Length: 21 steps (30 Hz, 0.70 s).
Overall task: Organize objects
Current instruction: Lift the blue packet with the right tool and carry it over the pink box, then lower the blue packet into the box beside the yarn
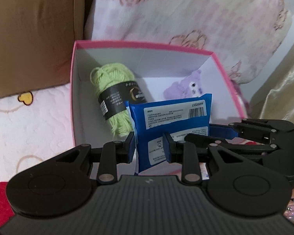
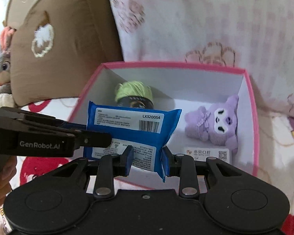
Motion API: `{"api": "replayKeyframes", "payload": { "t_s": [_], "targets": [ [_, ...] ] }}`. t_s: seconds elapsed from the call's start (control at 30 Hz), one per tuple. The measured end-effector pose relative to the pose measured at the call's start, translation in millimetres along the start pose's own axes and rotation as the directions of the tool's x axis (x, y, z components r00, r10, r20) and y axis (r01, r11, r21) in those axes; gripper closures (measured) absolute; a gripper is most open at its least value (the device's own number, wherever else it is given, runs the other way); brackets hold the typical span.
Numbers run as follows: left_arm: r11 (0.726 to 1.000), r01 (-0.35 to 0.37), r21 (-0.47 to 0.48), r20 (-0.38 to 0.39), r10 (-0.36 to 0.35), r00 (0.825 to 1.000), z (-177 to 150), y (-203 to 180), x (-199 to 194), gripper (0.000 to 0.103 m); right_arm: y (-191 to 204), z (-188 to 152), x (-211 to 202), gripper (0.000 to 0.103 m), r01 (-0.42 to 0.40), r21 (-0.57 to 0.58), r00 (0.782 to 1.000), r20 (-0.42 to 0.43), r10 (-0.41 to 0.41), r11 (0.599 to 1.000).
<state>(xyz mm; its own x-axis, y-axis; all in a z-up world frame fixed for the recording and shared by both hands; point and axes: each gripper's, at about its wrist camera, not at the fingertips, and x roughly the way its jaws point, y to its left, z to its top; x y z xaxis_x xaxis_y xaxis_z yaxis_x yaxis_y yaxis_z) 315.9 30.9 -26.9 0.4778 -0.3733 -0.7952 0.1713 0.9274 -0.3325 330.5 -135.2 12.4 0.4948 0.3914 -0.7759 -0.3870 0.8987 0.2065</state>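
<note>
A blue wipes packet (image 1: 172, 115) (image 2: 131, 125) with white labels hangs over the open pink box (image 1: 143, 45) (image 2: 172, 65). Both grippers are shut on it. My left gripper (image 1: 149, 146) pinches the packet's lower left part and reaches in from the left in the right wrist view (image 2: 92, 132). My right gripper (image 2: 147, 160) clamps its lower right corner and shows at the right of the left wrist view (image 1: 221, 131). Inside the box lie a green yarn skein (image 1: 111, 92) (image 2: 133, 90), a purple plush toy (image 1: 186, 86) (image 2: 215, 121) and a white printed card (image 2: 205, 153).
The box stands on a white bedsheet with red hearts (image 1: 29, 121). A brown cushion (image 2: 64, 49) leans behind it on the left, a pink floral quilt (image 1: 186, 15) behind. Gold fabric (image 1: 274, 88) hangs at the right. A grey plush bunny (image 2: 4, 66) sits far left.
</note>
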Motion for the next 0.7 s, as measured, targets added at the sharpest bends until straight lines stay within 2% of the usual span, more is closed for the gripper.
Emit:
{"api": "replayKeyframes", "payload": {
  "t_s": [0.33, 0.53, 0.7],
  "targets": [
    [1.0, -0.023, -0.007, -0.075, 0.022, 0.997, -6, 9, 46, 0.075, -19, -13, 40, 0.068, -0.006, 0.065, 0.997, -0.077, 0.011, 0.998],
    [0.999, -0.032, -0.02, -0.103, 0.03, 0.994, -5, 11, 54, 0.075, -28, -14, 49, 0.068, -0.012, 0.111, 0.994, -0.102, 0.023, 0.994],
    [0.996, -0.088, 0.008, -0.094, 0.088, 0.992, -4, 7, 60, 0.075, -26, -11, 60, 0.068, -0.004, 0.116, 0.992, -0.125, 0.018, 0.993]
  ]
}}
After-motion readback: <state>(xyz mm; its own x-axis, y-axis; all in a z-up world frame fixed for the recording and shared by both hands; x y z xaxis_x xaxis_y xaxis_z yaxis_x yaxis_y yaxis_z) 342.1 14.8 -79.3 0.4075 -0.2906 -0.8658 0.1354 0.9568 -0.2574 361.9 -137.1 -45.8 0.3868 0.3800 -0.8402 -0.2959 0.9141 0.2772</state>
